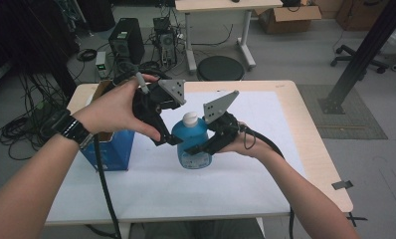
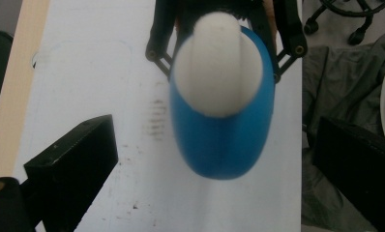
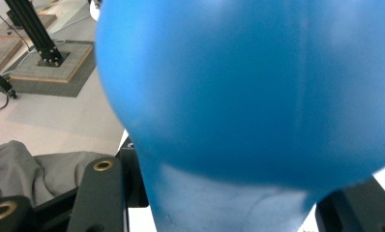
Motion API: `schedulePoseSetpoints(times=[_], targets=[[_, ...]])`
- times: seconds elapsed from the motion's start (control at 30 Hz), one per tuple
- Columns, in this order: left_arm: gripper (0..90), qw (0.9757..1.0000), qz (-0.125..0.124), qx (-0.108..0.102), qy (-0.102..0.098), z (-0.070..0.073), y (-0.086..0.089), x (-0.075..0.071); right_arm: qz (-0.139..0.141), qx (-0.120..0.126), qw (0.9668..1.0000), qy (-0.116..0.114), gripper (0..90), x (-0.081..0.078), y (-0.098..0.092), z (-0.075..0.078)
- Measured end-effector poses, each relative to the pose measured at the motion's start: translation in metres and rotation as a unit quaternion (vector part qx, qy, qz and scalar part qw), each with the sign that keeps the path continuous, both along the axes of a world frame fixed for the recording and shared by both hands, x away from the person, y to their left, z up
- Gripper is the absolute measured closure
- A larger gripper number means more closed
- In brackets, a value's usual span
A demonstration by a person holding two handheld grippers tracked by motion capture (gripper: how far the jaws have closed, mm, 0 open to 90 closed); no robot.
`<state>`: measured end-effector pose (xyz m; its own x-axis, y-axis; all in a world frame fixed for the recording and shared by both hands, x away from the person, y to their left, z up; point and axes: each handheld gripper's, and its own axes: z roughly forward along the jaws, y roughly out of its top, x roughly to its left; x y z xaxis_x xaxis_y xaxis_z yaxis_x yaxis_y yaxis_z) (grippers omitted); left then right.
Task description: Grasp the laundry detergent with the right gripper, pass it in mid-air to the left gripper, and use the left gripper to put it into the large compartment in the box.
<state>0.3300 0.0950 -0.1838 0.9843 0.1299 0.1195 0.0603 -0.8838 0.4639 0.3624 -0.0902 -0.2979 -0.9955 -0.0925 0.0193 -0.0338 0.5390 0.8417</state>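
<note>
1. Two grippers meet at one bottle [image 1: 192,142] standing upright near the middle of the table [image 1: 265,189]; its long axis is vertical, white cap [image 1: 190,118] on top.
2. The right gripper [image 1: 198,148] comes in from the bottle's right, low on the body; its jaws sit on either side of the blue wall and appear to pinch it, as the right gripper view suggests.
3. The left gripper [image 1: 172,140] hangs above and left of the bottle, tilted down toward the cap; in the left gripper view its jaws stand wide apart with the cap [image 2: 218,67] between and beyond them, touching nothing.
4. A blue box [image 1: 109,147] stands toward the table's left edge, just beside the left hand [image 1: 111,107].
5. Judged from this, the cap lies straight ahead of the left gripper, so a short descent along the bottle's axis would bring the spread jaws around it while the right one steadies the body.
</note>
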Motion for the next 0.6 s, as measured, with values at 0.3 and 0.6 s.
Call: schedulePoseSetpoints(times=[0.3, 0.6], targets=[[3.3, 0.9994, -0.005, 0.032, 0.008, -0.014, -0.015, 0.0, 0.011, -0.01, 0.9999, -0.005, 43.0, -0.005, 0.008, -0.002], [3.9, 0.9991, -0.007, 0.039, 0.014, -0.021, -0.024, -0.001, 0.011, -0.015, 0.9998, -0.007, 43.1, -0.007, 0.007, -0.001]])
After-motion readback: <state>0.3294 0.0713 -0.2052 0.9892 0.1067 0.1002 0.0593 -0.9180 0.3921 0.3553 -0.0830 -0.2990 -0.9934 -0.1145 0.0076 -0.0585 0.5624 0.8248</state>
